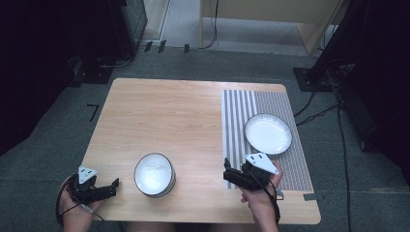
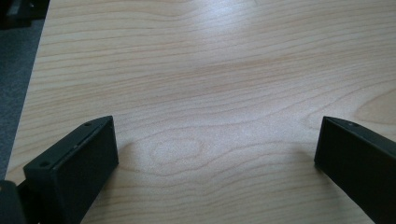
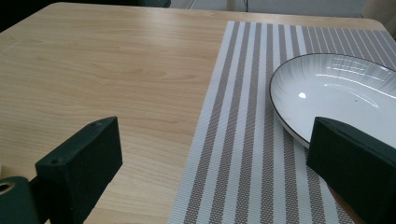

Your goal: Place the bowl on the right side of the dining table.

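Observation:
A white bowl (image 1: 154, 174) with a dark rim stands near the front edge of the wooden table (image 1: 164, 111). A white plate (image 1: 268, 134) with a dark rim lies on a striped placemat (image 1: 241, 121) at the right. My left gripper (image 1: 114, 186) rests at the front left corner, just left of the bowl, jaws pointing right. Its own view shows it open (image 2: 217, 125) over bare wood. My right gripper (image 1: 226, 176) sits at the placemat's front left edge, open (image 3: 215, 127), with the plate (image 3: 336, 88) beside its right jaw and nothing between its fingers.
The left and middle of the table top is bare wood (image 3: 93, 60). Around the table lies grey carpet with cables (image 1: 314, 113). Dark equipment stands at the left (image 1: 96, 72) and right (image 1: 319, 72). A light wooden piece of furniture (image 1: 270, 14) is behind.

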`<state>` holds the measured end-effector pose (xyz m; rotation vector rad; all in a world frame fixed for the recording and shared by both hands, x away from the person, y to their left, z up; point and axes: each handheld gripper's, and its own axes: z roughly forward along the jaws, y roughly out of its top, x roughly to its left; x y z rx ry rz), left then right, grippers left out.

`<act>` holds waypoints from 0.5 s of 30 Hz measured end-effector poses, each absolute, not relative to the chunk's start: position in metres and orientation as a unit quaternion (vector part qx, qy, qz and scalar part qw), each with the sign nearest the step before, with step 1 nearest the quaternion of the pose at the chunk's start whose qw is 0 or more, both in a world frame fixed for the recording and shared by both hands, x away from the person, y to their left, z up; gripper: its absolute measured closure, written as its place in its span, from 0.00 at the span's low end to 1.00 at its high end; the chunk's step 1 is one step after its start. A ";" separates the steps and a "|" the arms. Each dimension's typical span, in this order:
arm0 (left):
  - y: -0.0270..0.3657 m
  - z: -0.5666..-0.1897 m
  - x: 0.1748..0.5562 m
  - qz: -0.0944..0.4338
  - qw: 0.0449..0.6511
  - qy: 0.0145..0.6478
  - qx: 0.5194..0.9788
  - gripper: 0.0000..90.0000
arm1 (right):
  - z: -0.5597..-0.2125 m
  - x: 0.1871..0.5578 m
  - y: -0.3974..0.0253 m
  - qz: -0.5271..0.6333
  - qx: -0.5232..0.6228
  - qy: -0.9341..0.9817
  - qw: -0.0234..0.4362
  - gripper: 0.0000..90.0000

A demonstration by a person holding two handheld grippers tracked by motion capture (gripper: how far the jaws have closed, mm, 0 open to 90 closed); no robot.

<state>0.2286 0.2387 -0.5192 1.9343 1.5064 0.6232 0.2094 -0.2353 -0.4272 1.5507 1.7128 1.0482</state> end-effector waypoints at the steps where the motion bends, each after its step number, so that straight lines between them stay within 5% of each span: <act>1: 0.239 -0.519 0.229 0.235 0.301 0.568 0.729 0.00 | -0.427 0.210 -0.234 0.395 0.582 0.646 0.296 0.03; 15: 0.239 -0.519 0.232 0.232 0.305 0.565 0.730 0.00 | -0.422 0.212 -0.206 0.403 0.566 0.658 0.290 0.04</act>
